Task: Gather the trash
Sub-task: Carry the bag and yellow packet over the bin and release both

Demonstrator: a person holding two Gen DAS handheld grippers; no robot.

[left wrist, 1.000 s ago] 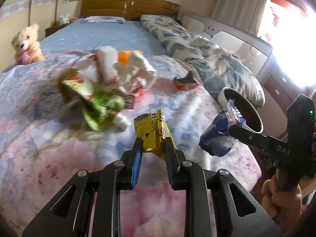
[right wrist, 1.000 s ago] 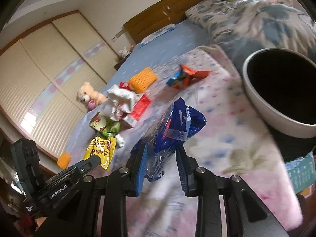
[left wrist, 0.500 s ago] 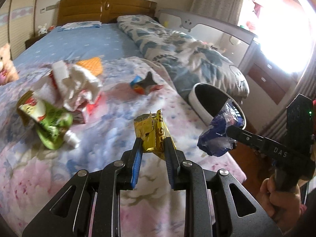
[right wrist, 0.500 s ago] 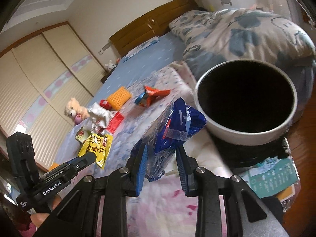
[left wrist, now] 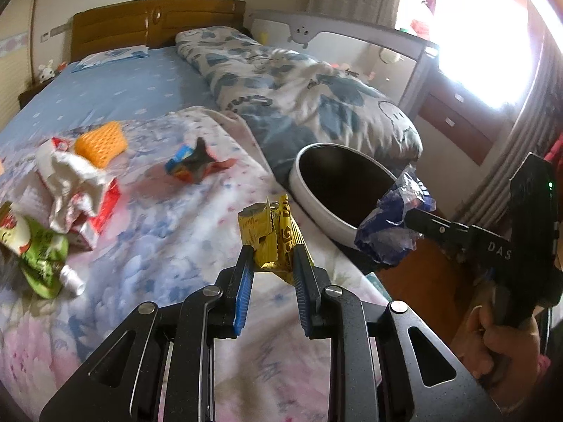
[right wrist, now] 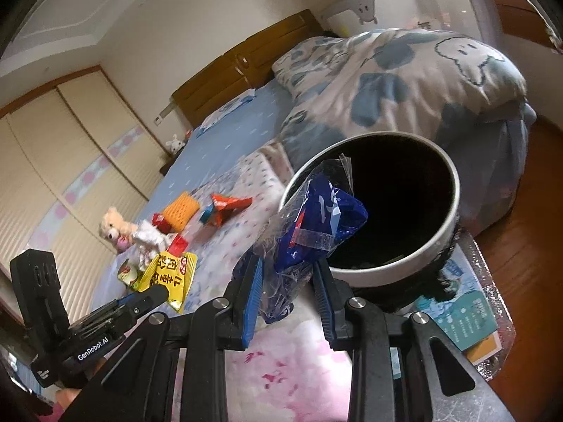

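Note:
My left gripper point(left wrist: 272, 258) is shut on a crumpled yellow snack wrapper point(left wrist: 271, 228), held above the flowered blanket point(left wrist: 169, 225). My right gripper point(right wrist: 286, 269) is shut on a blue and clear plastic wrapper point(right wrist: 316, 218), which hangs just in front of the near rim of the white trash bin point(right wrist: 436, 242) with its dark inside. In the left wrist view the bin point(left wrist: 302, 190) stands at the bed's right edge, with the right gripper point(left wrist: 404, 216) and blue wrapper point(left wrist: 390, 228) at its near right side. The left gripper point(right wrist: 158, 293) and yellow wrapper point(right wrist: 169, 276) show low left in the right wrist view.
More litter lies on the blanket: a red-blue wrapper point(left wrist: 195, 165), an orange sponge point(left wrist: 102, 142), white tissue on a red pack point(left wrist: 75, 183), a green pouch point(left wrist: 38, 253). A folded quilt point(left wrist: 299, 95) lies behind the bin. A teal booklet point(right wrist: 464, 320) lies below the bin. A teddy bear point(right wrist: 112, 228) sits far left.
Both grippers have swung right toward the bin with their wrappers still held. The bin now looms larger in both views, and the litter pile has slid to the left.

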